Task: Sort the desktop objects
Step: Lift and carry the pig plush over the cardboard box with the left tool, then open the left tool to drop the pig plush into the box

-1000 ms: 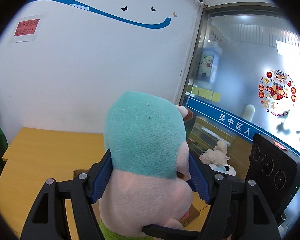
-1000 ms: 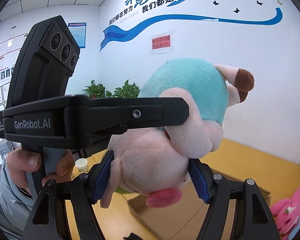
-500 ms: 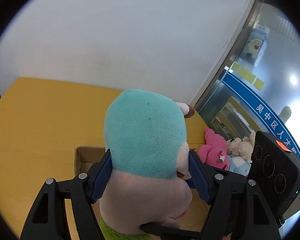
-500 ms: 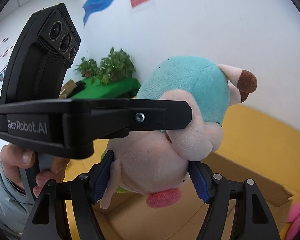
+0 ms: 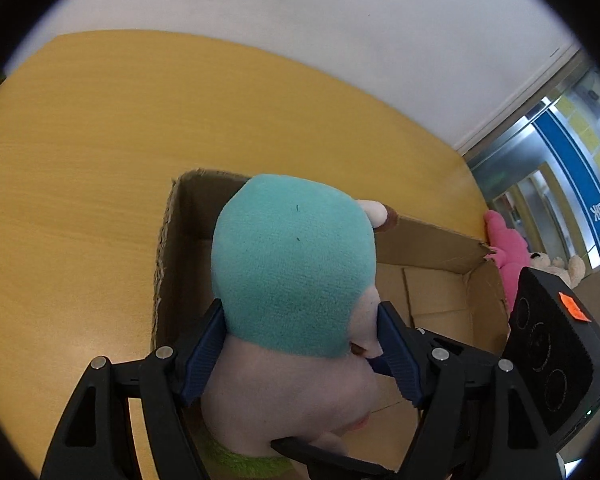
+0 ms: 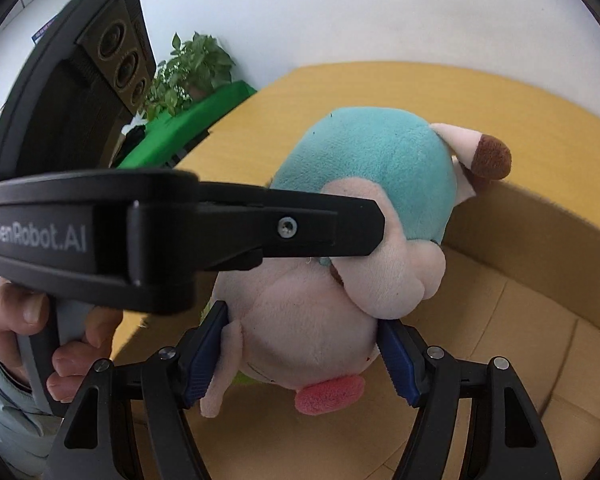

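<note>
Teal and pale pink plush fills the left wrist view: the toy [image 5: 292, 272] sits clamped between the blue pads of the left tongs [image 5: 300, 344], which press into its sides just under the teal cap. It hangs over the open cardboard box [image 5: 172, 240] standing on the yellow worktop [image 5: 80, 160]. Past the box's far corner lie a pink plush [image 5: 506, 248] and a cream bear [image 5: 560, 266]. The black body of the right tongs [image 5: 556, 360] shows at the right edge.

From the right wrist, the right tongs [image 6: 304, 348] grip the same toy [image 6: 340, 280] lower down, pads pushed into its pink body. The left tongs [image 6: 228, 228] cross the view from the left, held by a hand [image 6: 32, 344]. Box wall [image 6: 540, 224] and floor lie beneath the toy. A potted plant [image 6: 192, 68] stands on a green surface by the wall.
</note>
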